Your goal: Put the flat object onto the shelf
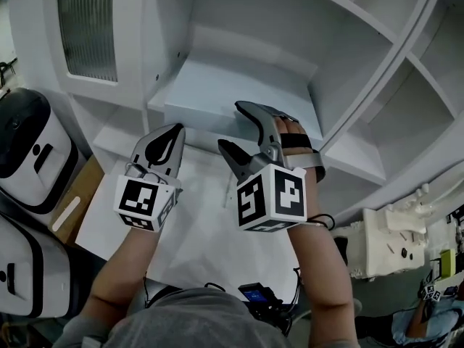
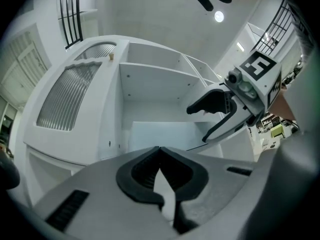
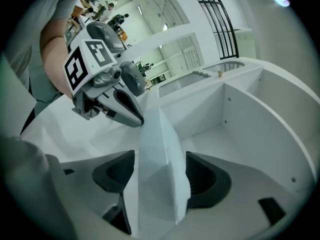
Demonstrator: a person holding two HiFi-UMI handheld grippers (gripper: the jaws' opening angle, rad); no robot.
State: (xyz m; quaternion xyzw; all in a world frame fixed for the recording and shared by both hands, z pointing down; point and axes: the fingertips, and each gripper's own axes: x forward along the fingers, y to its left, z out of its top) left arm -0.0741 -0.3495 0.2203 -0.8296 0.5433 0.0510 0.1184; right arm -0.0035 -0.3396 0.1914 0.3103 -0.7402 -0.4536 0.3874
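While the head view looks down, the white shelf (image 1: 362, 49) fills everything from 10 to 3 o'clock. It has open bays and a ribbed door (image 1: 87, 27) at 11.

The panel (image 1: 239, 93) is pale and flat. It lies in the bay at 12 o'clock, with its near edge toward the grippers.

A white board (image 1: 196, 230) sits below the grippers at 6. Two white cases (image 1: 29, 143) with dark tops stand at 8–9 o'clock, and a cardboard piece (image 1: 80, 194) is beside them.

The right gripper (image 1: 233, 127) is at centre, jaws spread around the panel's near edge. In its own view the panel (image 3: 160, 149) stands edge-on between the pads (image 3: 202, 176) and touches both, so it is clamped.

The left gripper (image 1: 174, 130) is at 9 o'clock of the right one, near it but apart. In its own view the jaw tips (image 2: 160, 151) meet with nothing between them, and they point into the same bay.
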